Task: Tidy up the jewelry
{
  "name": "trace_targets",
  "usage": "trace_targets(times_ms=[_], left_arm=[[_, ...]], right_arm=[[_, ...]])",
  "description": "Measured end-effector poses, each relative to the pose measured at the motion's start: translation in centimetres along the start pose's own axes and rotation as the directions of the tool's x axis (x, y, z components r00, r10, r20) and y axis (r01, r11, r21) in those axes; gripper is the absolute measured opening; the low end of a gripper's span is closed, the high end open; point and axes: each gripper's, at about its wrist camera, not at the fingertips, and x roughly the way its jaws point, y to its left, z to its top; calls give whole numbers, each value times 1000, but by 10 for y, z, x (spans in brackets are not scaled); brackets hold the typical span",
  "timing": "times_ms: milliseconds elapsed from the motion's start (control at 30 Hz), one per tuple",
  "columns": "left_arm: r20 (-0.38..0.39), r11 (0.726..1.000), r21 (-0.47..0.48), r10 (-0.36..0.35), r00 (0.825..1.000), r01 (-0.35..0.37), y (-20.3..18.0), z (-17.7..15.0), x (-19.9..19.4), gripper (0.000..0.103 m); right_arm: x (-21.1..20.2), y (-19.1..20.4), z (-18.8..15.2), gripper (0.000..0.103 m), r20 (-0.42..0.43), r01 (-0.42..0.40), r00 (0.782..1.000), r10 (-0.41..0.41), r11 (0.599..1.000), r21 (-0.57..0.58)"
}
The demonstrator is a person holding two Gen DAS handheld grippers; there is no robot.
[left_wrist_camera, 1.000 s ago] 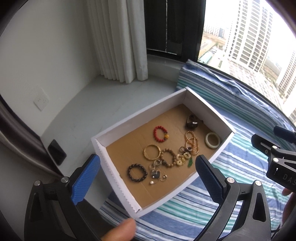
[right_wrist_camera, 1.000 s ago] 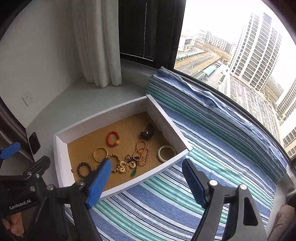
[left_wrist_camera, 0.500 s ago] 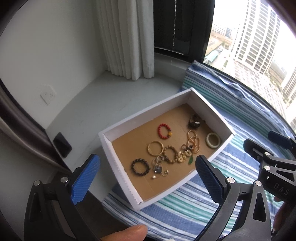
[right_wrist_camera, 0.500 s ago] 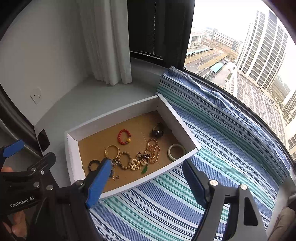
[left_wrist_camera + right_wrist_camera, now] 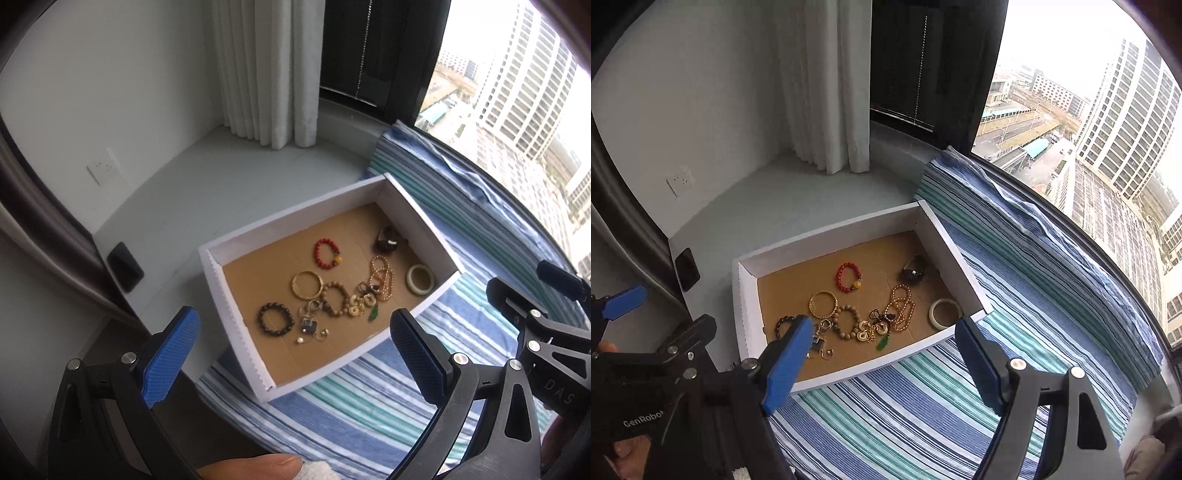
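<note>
Jewelry all loose in white box, mid-frame on striped cloth. Both grippers backed off since a second ago, fingers wide open, holding nothing. Sorting stage unclear.

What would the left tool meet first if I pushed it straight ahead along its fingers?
Probably the box's brown floor. The left tool, open and empty, points down into the white box, roughly at the loose rings and pearl beside the dark bead bracelet. Depth is uncertain.
</note>
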Motion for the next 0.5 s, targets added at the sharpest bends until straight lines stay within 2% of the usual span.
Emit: trace_targets(times_ms=[500], left_arm=[[-6, 1000, 15, 13, 1000, -12, -14, 6, 5, 102]], right_arm=[[5, -8, 1, 81, -21, 5, 1000, -5, 1000, 4]])
